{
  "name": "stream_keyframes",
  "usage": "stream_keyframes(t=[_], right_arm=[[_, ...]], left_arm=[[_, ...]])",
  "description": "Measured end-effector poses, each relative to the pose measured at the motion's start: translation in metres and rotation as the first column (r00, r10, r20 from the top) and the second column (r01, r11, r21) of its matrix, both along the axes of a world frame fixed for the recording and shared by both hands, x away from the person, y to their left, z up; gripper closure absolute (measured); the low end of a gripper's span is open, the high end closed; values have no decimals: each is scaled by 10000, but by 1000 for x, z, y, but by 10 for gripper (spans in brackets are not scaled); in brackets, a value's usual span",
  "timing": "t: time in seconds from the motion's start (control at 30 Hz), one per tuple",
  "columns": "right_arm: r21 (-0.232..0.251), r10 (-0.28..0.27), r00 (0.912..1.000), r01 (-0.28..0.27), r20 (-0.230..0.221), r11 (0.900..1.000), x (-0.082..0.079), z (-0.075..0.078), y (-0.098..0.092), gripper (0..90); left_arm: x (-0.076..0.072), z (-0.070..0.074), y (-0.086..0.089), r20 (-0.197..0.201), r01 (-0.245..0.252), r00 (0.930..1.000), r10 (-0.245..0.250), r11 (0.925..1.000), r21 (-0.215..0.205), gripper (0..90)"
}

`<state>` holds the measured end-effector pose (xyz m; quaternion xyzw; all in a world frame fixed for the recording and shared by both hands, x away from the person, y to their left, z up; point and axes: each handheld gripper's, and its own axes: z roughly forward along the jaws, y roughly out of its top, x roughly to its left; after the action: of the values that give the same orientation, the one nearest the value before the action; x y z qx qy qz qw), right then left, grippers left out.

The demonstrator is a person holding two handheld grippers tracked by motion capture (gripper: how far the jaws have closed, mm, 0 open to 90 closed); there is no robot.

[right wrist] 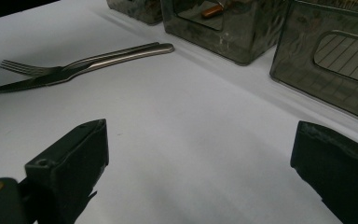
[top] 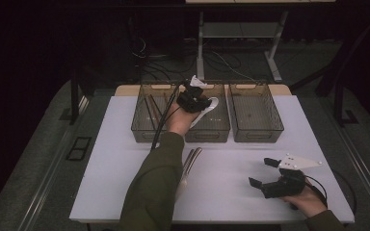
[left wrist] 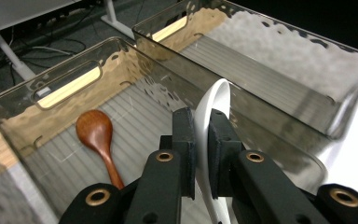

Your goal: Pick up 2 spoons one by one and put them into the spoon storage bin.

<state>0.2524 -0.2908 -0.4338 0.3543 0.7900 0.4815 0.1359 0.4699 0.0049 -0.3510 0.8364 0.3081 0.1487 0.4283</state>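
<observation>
The left gripper is clamped on a white spoon, jaws pinched tight against its handle, and it hangs over the middle bin of three smoky translucent bins lined up across the far side of the white table. From the left gripper view the spoon stands on edge between the black pads, its bowl rising above the jaw tips, right over the ribbed floor of that middle bin. Down on that floor lies a wooden spoon, off to one side of the jaws and well clear of the white one. The wall shared with the next bin runs just behind the white spoon's bowl. In the high view the left bin holds a few long thin sticks, too dim to tell apart, and the right bin sits beside the middle one. Over to the right gripper: jaws spread wide, nothing between them, parked low over bare table near the front edge. A metal fork and knife lie together on the table, touching, in front of the bins and well apart from those open jaws.
</observation>
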Motion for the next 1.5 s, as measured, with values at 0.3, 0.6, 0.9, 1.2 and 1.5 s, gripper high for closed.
stream_keyframes(t=[0.3, 0.6, 0.9, 1.2, 1.5], right_arm=[[53, -37, 10000, 37, -13, 10000, 0, 0, -1, 41], [-20, -70, 10000, 70, -44, 10000, 2, 0, -1, 41], [-94, -22, 9999, 20, -108, 10000, 5, -1, 1, 41], [-140, -54, 9999, 52, -124, 9999, 5, -2, -1, 41], [-211, -173, 9997, 170, -165, 9996, 6, -3, -2, 41]], left_arm=[[4, -12, -4, -54, -437, 9990, 439, 9986, 305, 672], [-15, 1, 11, -193, -360, 9992, 350, 9979, -539, 528], [-42, 8, 38, -381, -303, 9989, 259, 9921, -1216, 449], [-77, 3, 64, -317, -236, 9993, 200, 9929, -1166, 407], [-110, -15, 86, -473, -382, 9983, 344, 9959, -820, 394]])
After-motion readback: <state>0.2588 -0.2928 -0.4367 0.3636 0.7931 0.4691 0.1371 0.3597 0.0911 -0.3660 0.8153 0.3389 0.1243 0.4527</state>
